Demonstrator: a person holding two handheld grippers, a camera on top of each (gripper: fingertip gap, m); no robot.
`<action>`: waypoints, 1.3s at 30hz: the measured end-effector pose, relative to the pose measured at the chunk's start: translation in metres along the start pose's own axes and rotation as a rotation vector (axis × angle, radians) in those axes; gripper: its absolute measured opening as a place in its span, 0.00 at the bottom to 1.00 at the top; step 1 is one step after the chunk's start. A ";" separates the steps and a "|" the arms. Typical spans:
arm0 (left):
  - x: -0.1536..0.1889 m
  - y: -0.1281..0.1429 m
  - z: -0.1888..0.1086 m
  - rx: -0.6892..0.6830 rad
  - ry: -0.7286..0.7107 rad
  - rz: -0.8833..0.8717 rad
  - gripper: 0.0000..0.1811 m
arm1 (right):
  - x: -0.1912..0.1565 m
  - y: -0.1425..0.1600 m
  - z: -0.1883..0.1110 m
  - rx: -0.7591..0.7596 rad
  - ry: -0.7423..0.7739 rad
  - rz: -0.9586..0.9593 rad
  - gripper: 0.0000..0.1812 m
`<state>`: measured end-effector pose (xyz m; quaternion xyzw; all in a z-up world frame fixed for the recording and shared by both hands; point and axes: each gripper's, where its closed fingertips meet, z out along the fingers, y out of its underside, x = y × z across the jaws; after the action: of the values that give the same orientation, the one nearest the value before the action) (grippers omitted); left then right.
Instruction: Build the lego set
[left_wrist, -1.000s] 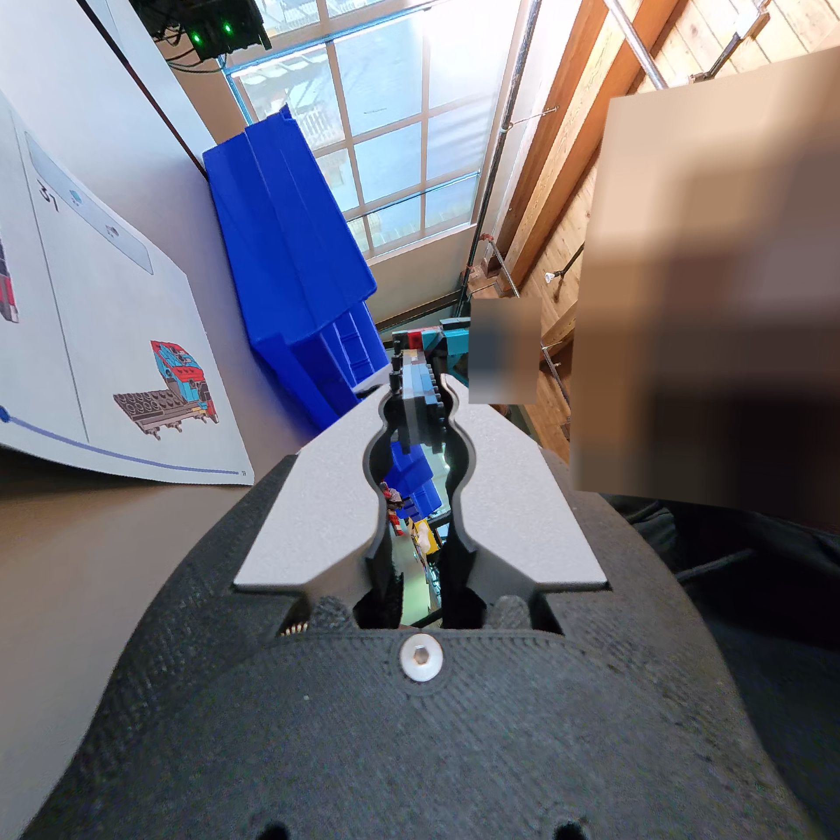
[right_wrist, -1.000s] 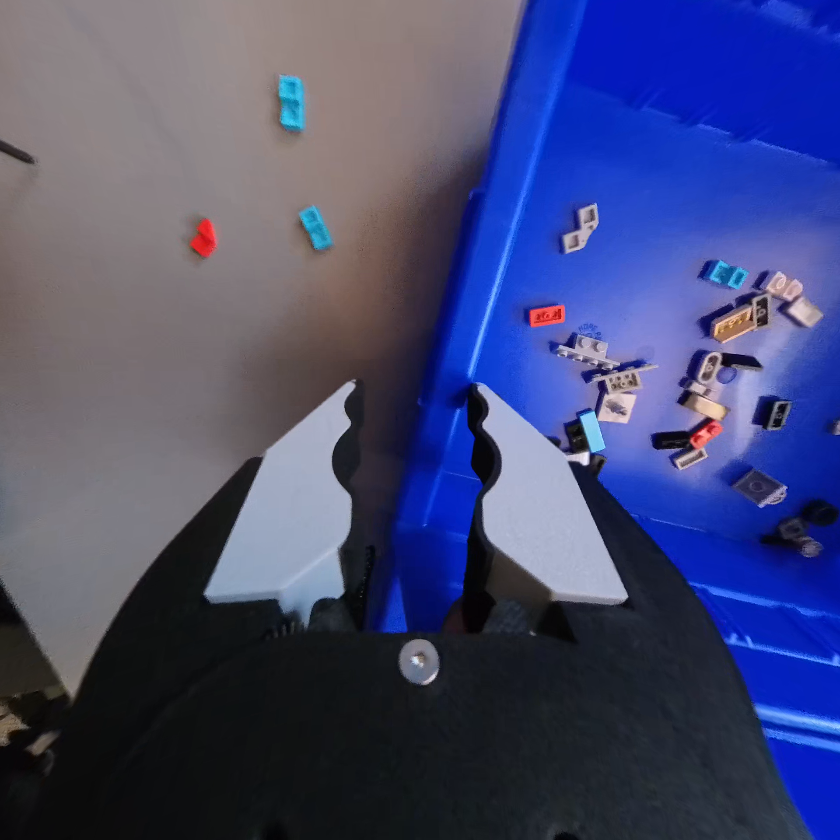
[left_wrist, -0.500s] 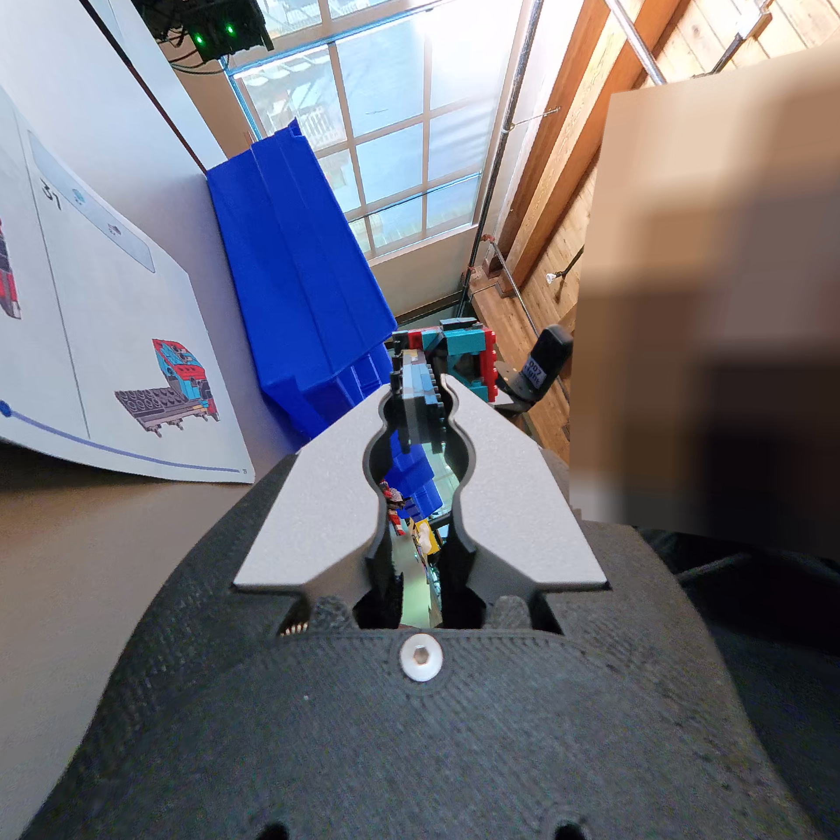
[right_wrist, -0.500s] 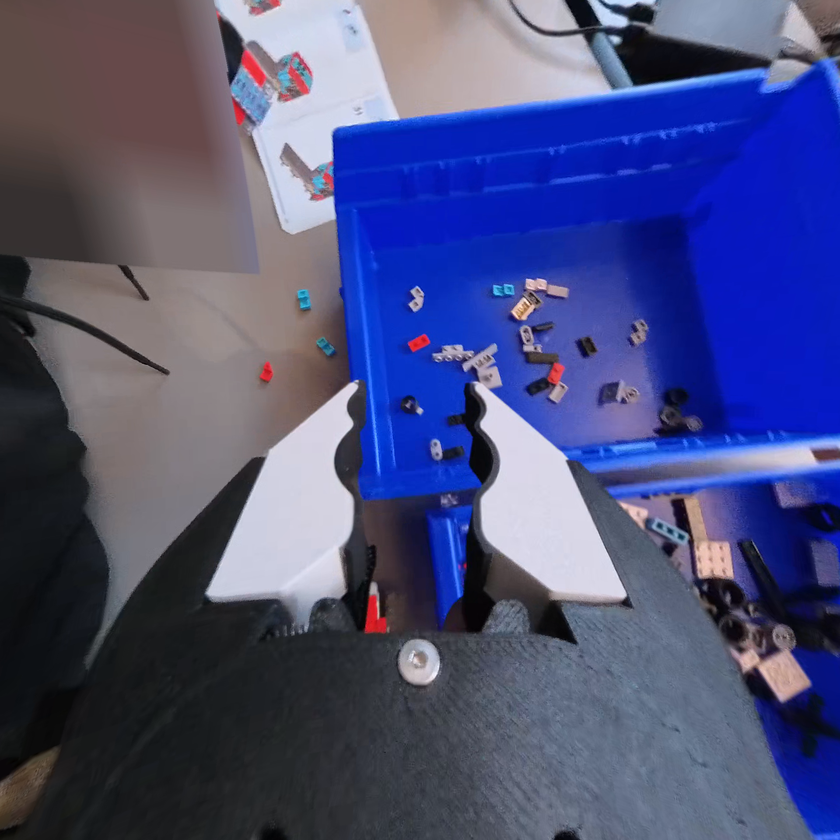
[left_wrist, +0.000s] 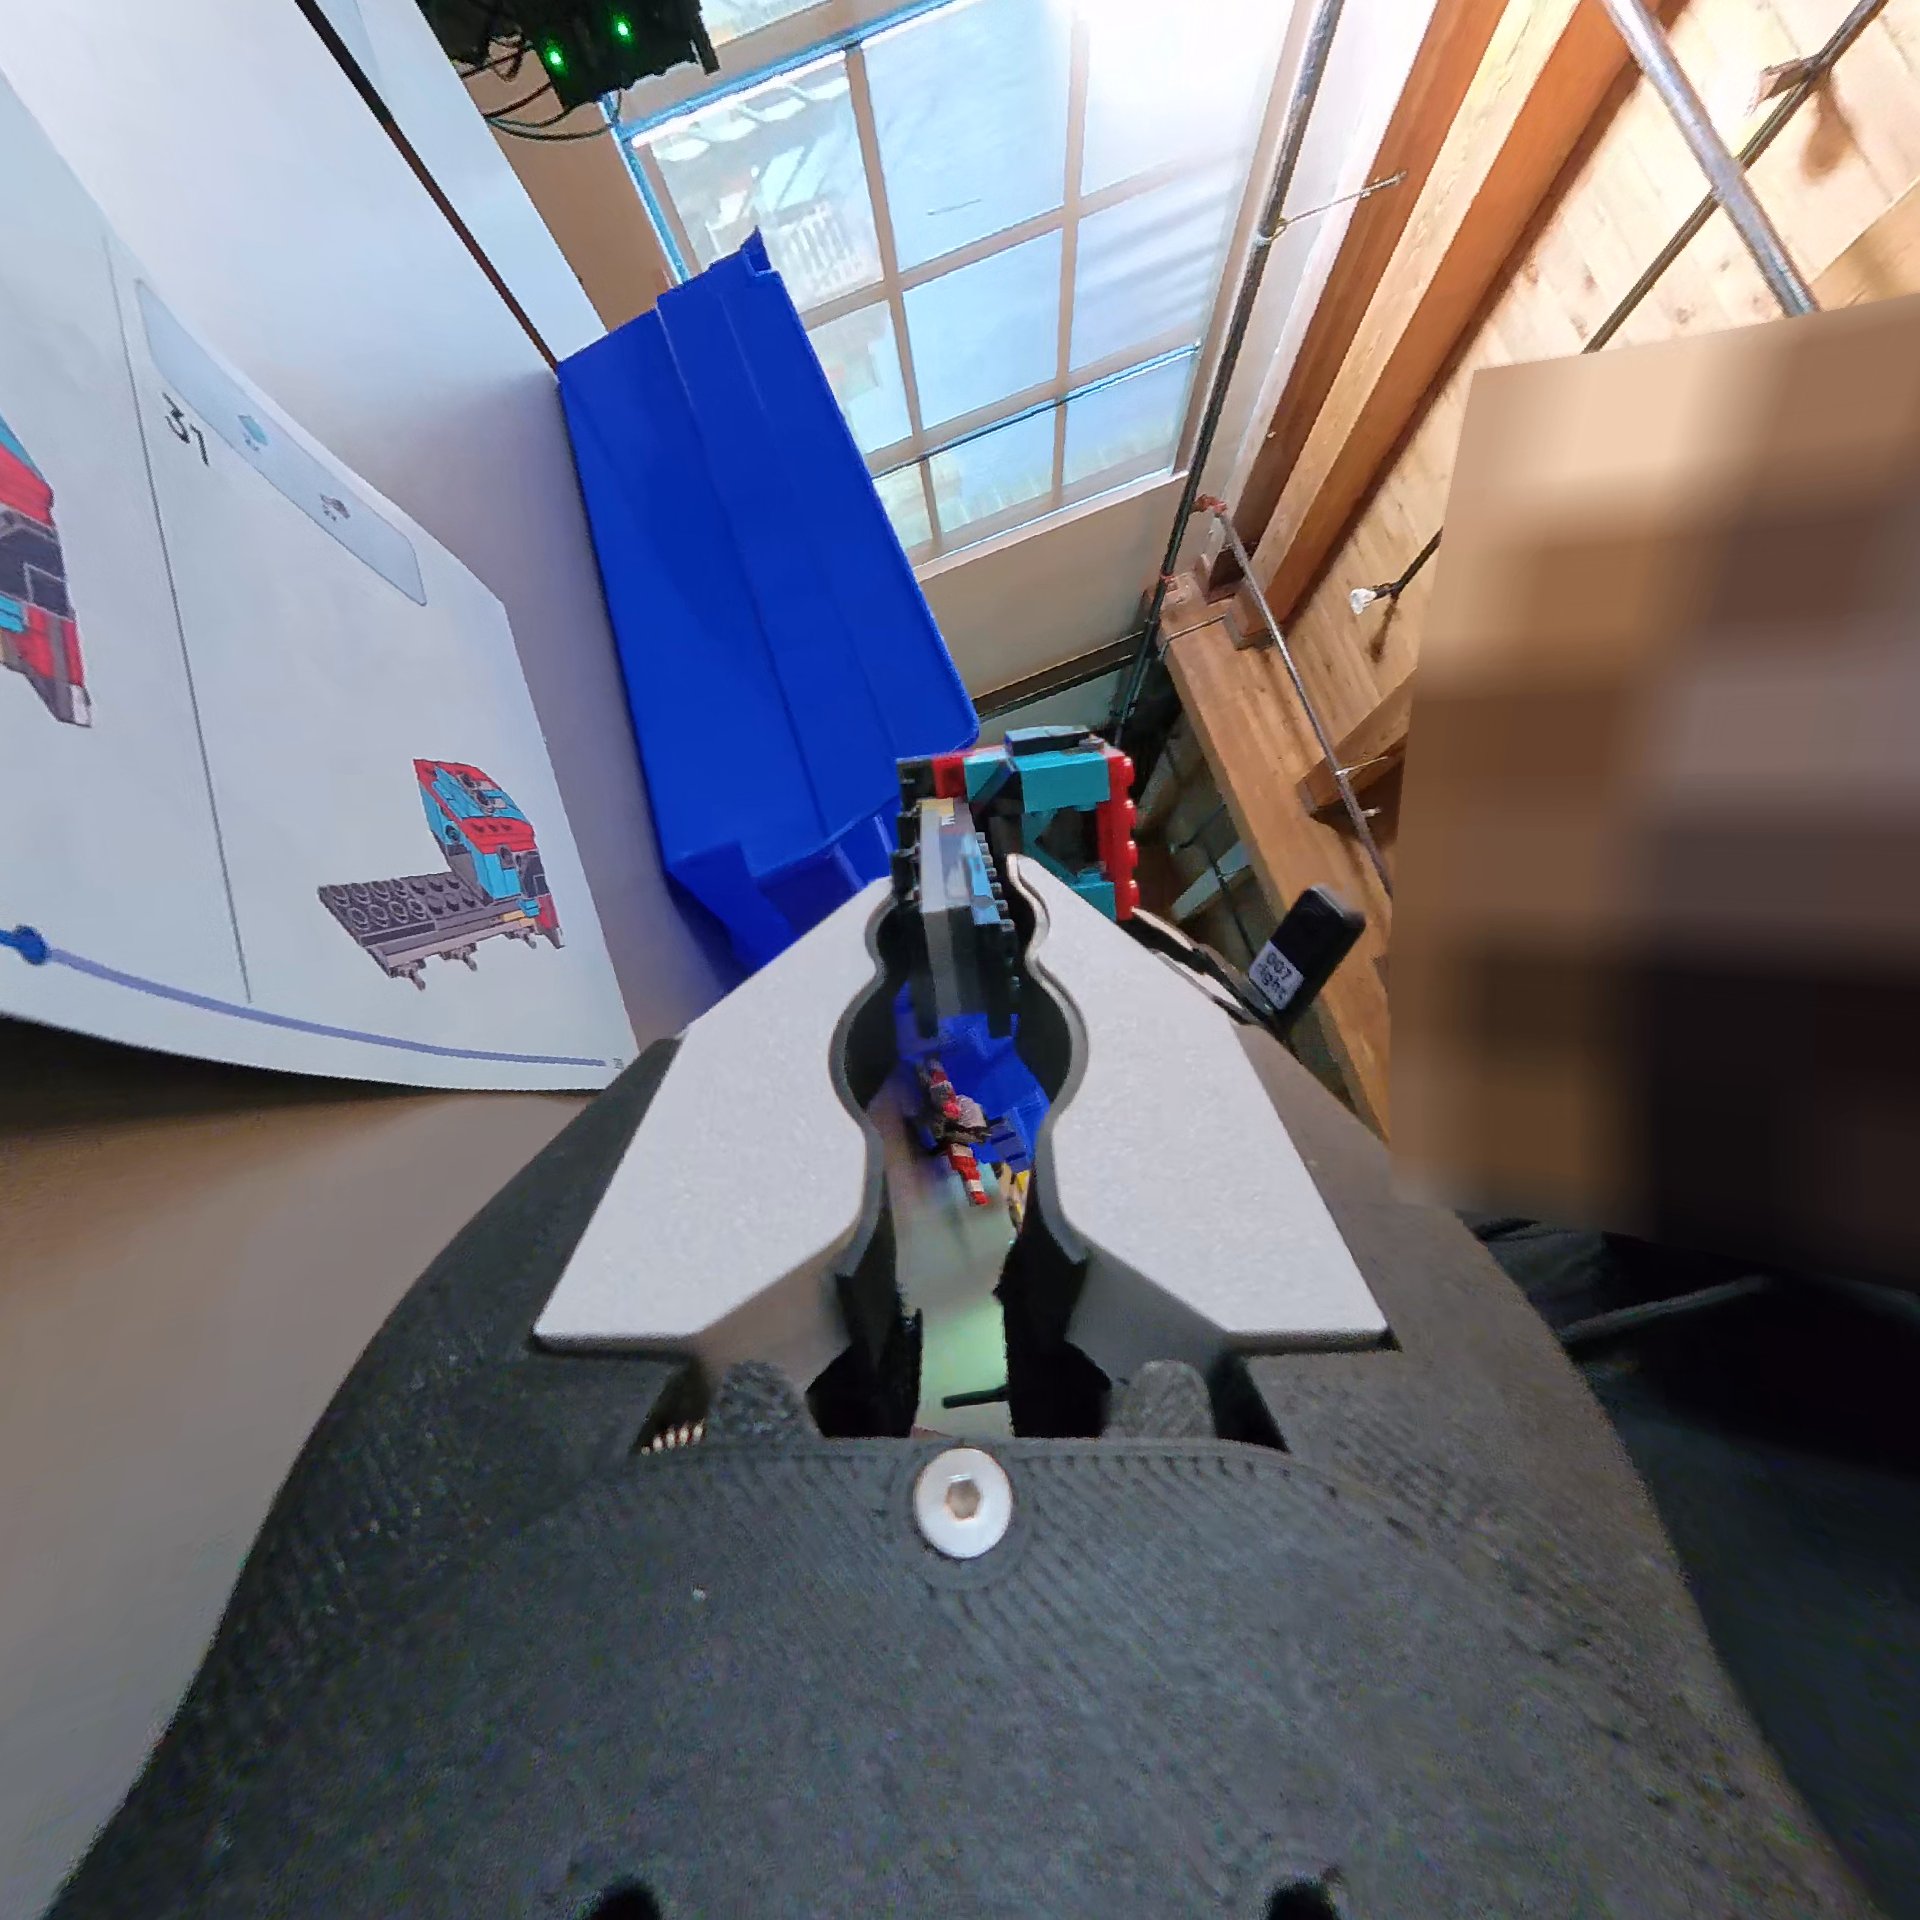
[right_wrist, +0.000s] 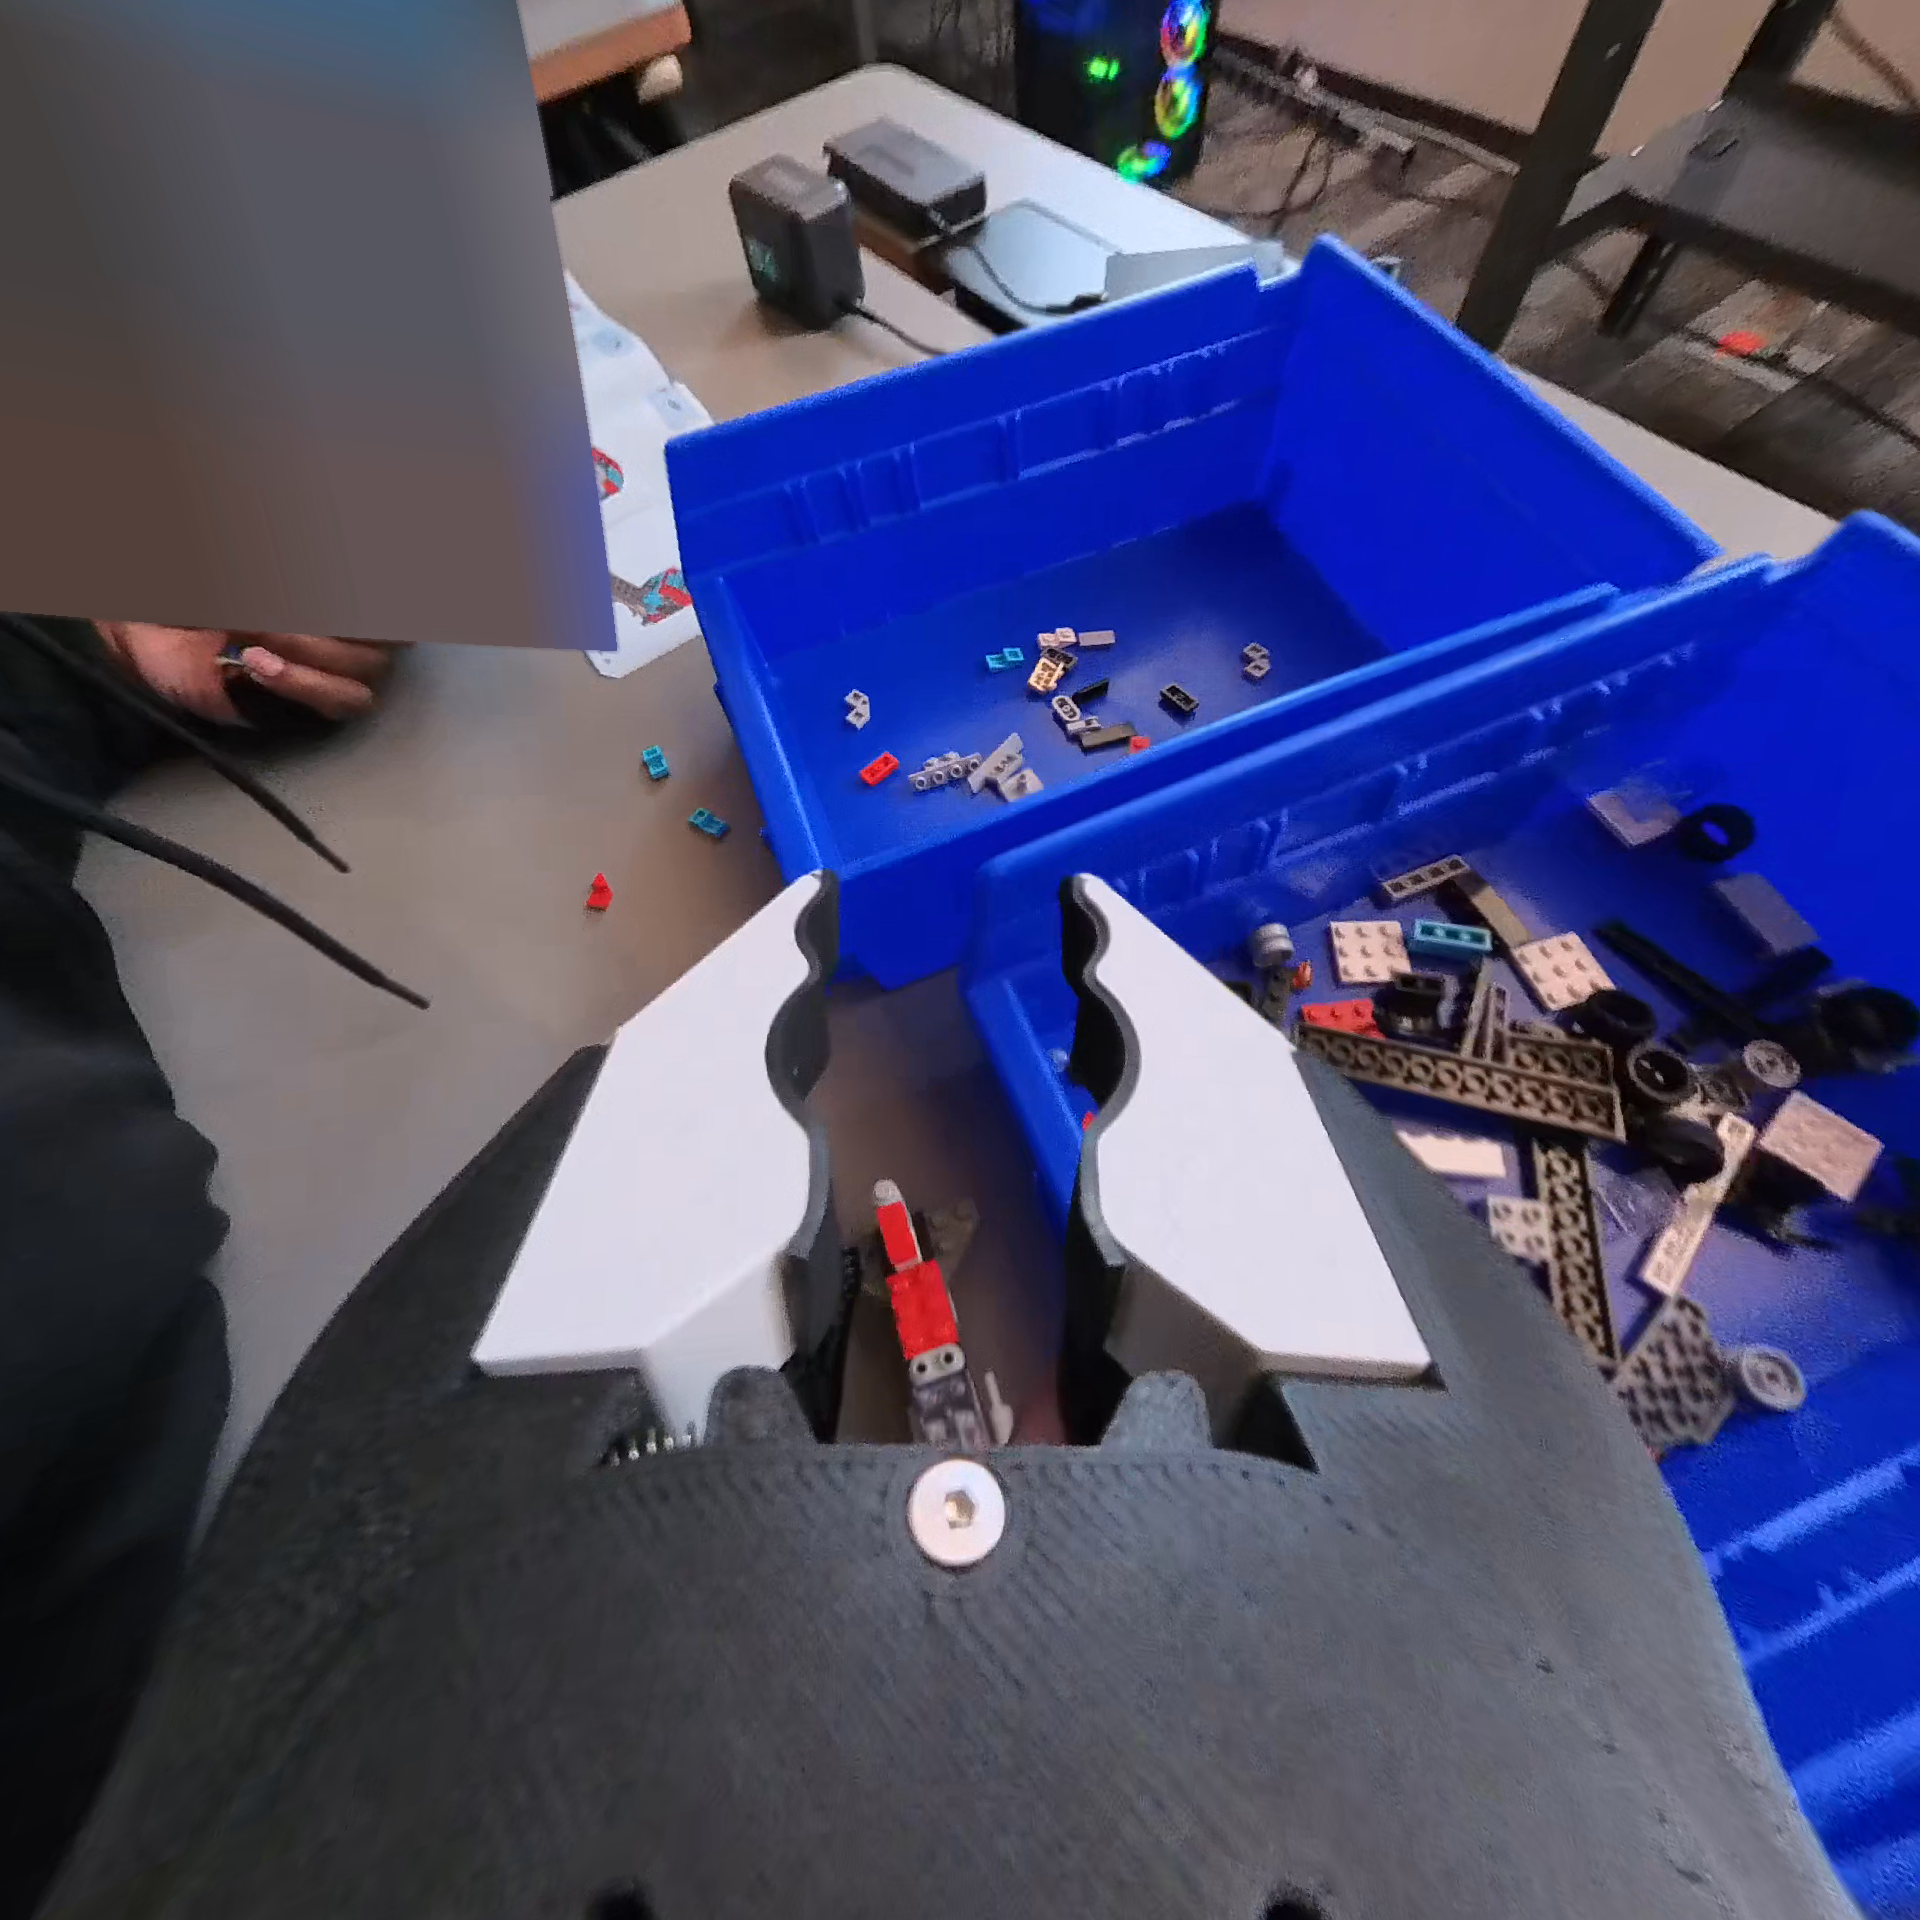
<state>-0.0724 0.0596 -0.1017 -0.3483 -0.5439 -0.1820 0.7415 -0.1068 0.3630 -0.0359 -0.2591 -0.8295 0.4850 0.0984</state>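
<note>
My left gripper (left_wrist: 958, 883) is shut on the dark plate edge of a partly built Lego model (left_wrist: 1049, 821) of teal, red and black bricks, held up off the table. My right gripper (right_wrist: 945, 899) is open and empty, raised above the table between two blue bins. A small red and grey Lego assembly (right_wrist: 920, 1299) lies on the table under its jaws. The far blue bin (right_wrist: 1039, 457) holds several small pieces. The near blue bin (right_wrist: 1195, 831) holds several plates, beams and wheels. The instruction booklet (left_wrist: 312, 727) lies open at the left.
Two teal pieces (right_wrist: 655, 764) and a red piece (right_wrist: 598, 891) lie loose on the table left of the far bin. A person's hand (right_wrist: 260, 670) rests at the left. Black cables (right_wrist: 239, 883) cross the table. A charger (right_wrist: 795, 244) and devices sit behind the bins. My hands' fingertips stand some 30 cm from each other.
My right gripper has pulled up and back from the far bin's edge, so both bins show now. My left gripper has kept hold of the model and shifted slightly.
</note>
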 end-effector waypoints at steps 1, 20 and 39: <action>-0.001 0.000 0.000 -0.001 -0.011 0.002 0.09 | 0.000 0.003 -0.007 0.018 0.011 0.005 0.24; -0.017 0.004 0.004 0.007 -0.192 0.131 0.09 | 0.055 0.040 -0.022 -0.351 -0.006 -0.269 0.12; -0.005 0.008 0.002 -0.001 -0.111 0.130 0.09 | 0.100 0.129 0.053 -0.897 -0.186 -0.434 0.06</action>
<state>-0.0706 0.0660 -0.1089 -0.3926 -0.5605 -0.1143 0.7202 -0.1701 0.4267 -0.1822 -0.0532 -0.9961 0.0706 0.0016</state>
